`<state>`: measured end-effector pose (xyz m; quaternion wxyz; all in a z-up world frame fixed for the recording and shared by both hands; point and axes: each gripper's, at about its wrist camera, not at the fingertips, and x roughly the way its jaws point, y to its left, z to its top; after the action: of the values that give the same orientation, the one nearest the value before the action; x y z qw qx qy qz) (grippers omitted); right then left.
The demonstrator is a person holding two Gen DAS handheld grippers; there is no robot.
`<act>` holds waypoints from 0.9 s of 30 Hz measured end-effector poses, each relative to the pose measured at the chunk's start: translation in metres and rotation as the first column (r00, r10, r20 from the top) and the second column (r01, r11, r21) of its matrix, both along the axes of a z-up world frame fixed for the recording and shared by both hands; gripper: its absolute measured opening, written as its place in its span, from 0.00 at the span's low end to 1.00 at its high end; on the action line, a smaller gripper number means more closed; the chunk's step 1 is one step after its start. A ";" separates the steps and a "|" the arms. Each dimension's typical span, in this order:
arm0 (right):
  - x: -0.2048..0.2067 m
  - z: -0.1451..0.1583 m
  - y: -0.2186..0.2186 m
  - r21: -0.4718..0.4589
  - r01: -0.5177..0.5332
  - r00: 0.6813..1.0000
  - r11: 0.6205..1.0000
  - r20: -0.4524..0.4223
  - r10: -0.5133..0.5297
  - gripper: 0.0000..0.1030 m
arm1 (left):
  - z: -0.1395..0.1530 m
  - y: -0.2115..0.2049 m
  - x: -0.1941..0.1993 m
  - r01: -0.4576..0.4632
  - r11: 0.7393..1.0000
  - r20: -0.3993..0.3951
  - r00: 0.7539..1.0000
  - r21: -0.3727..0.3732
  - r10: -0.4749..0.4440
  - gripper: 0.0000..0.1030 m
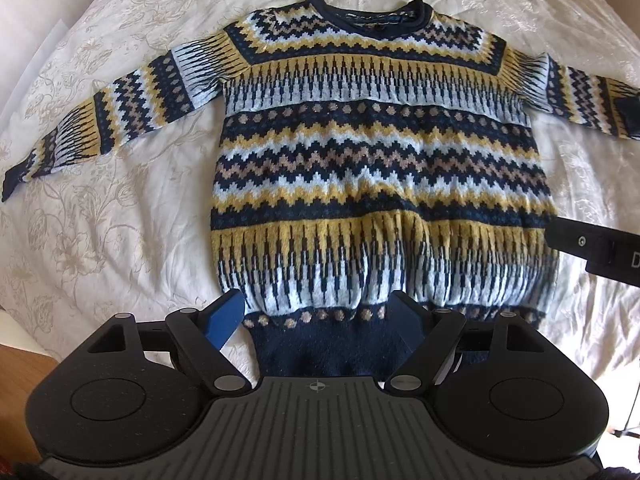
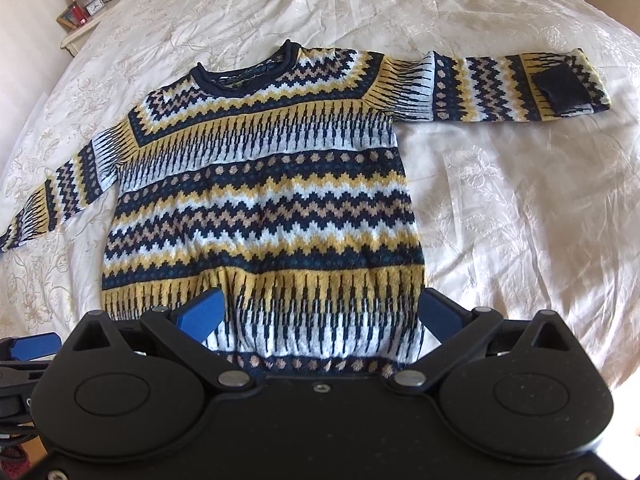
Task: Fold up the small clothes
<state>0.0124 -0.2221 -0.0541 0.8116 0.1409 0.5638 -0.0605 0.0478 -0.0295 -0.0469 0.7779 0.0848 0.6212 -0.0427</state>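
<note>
A knitted sweater in navy, yellow, pale blue and tan lies flat, front up, on a white bedspread, sleeves spread; it also shows in the right wrist view. The right sleeve's navy cuff is folded back. My left gripper is open, its blue fingers straddling the navy hem at the sweater's left bottom. My right gripper is open above the right bottom part of the sweater, fingers wide apart. Neither holds cloth.
The bedspread spreads wide to the right of the sweater. A bedside table with a lamp, clock and red item stands at far left. The right gripper's body shows at right in the left view. Wooden floor lies below the bed edge.
</note>
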 end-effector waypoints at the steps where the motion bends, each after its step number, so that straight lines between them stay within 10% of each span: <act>1: 0.005 -0.002 -0.004 0.002 -0.004 1.000 1.000 -0.007 0.004 0.99 | -0.001 -0.003 0.002 -0.002 1.000 -0.003 1.000 0.005 0.002 0.76; 18: 0.068 -0.030 -0.086 0.033 -0.063 0.997 0.997 -0.050 0.065 0.99 | -0.012 -0.068 0.052 -0.106 0.991 -0.014 0.994 0.075 0.108 0.76; 27: 0.094 -0.041 -0.154 -0.191 -0.019 0.996 0.981 0.085 0.036 0.81 | -0.014 -0.102 0.070 -0.115 0.991 0.002 0.993 0.067 0.115 0.76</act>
<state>0.1065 -0.3760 -0.0953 0.8461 0.0574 0.5210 -0.0966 0.1182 -0.1314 -0.0609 0.7753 0.0752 0.6267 0.0230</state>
